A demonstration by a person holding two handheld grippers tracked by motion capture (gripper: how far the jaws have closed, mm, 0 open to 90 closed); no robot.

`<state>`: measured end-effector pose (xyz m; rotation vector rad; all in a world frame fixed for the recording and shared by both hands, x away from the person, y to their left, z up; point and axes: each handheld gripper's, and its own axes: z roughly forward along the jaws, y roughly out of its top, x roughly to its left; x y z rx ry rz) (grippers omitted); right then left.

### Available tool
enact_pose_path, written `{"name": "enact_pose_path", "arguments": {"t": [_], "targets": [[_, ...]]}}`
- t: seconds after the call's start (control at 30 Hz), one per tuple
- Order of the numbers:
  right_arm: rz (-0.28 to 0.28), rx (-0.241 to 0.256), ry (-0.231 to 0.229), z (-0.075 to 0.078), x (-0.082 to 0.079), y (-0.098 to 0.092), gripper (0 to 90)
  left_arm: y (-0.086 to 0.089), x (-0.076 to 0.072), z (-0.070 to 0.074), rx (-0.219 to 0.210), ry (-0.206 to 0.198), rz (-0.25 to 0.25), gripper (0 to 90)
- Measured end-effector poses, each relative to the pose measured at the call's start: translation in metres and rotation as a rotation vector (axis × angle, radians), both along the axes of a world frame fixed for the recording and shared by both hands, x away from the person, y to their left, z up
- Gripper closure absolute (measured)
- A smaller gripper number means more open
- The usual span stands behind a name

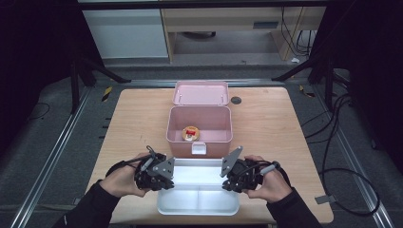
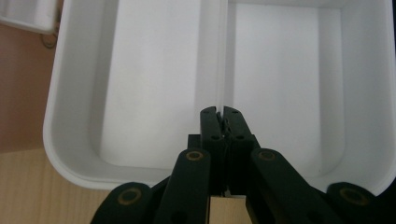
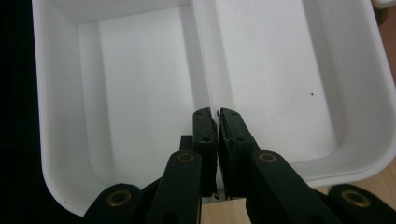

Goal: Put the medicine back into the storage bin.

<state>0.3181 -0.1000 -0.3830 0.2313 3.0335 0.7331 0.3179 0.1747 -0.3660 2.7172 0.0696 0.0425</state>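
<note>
A wooden table (image 1: 266,128) carries a pink box (image 1: 199,124) with its lid (image 1: 200,92) swung open behind it. Inside sits a small round item (image 1: 190,133), perhaps a tin, too small to tell. A white two-compartment tray (image 1: 198,199) lies just before the box. A dark disc (image 1: 235,100) sits beside the lid.

The table (image 1: 266,118) is viewed from high above; the white tray (image 2: 70,116), low in that frame, is seen close-up by both gripper views.
</note>
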Motion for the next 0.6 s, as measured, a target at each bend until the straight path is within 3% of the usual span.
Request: {"name": "enact_pose_path", "arguments": {"t": [0.27,0.4,0.6], "targets": [[-0.002,0.007,-0.031,0.034,0.016,-0.002,86.0,-0.002,0.016,0.029,-0.002,-0.032,-0.008,88.7],[-0.011,0.004,-0.060,0.051,0.031,-0.004,85.6,-0.004,0.034,0.042,0.005,-0.065,-0.014,88.8],[-0.011,0.025,-0.088,0.069,0.057,-0.004,85.7,-0.004,0.062,0.052,0.013,-0.069,-0.009,88.8]]}}
